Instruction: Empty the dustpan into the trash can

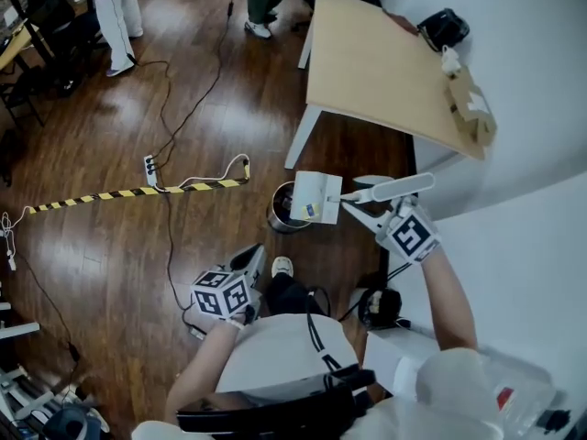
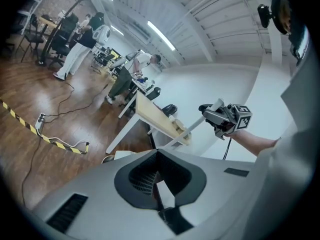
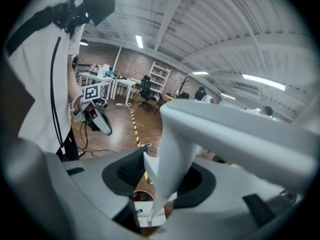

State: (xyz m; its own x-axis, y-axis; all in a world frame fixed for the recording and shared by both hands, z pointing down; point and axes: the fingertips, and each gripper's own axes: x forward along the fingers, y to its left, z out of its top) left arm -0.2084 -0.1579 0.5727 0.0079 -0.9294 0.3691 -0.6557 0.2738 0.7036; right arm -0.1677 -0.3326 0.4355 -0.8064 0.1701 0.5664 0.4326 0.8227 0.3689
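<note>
A white dustpan (image 1: pixel 316 197) hangs over the right side of a small metal trash can (image 1: pixel 282 211) on the wood floor. Its long white handle (image 1: pixel 396 189) runs right into my right gripper (image 1: pixel 359 209), which is shut on it. In the right gripper view the handle (image 3: pixel 225 134) crosses between the jaws, and the pan (image 3: pixel 150 216) and the can (image 3: pixel 141 196) lie below. My left gripper (image 1: pixel 255 257) hovers lower left of the can, apart from it, shut with nothing in it. The left gripper view shows the right gripper (image 2: pixel 222 118) and the handle (image 2: pixel 192 126).
A wooden table (image 1: pixel 385 67) stands behind the can, with a cardboard box (image 1: pixel 472 104) and a black object (image 1: pixel 443 27) at its far edge. Yellow-black tape (image 1: pixel 138 191), a power strip (image 1: pixel 149 168) and cables cross the floor at left. People (image 1: pixel 119 12) stand far back. A white wall closes the right.
</note>
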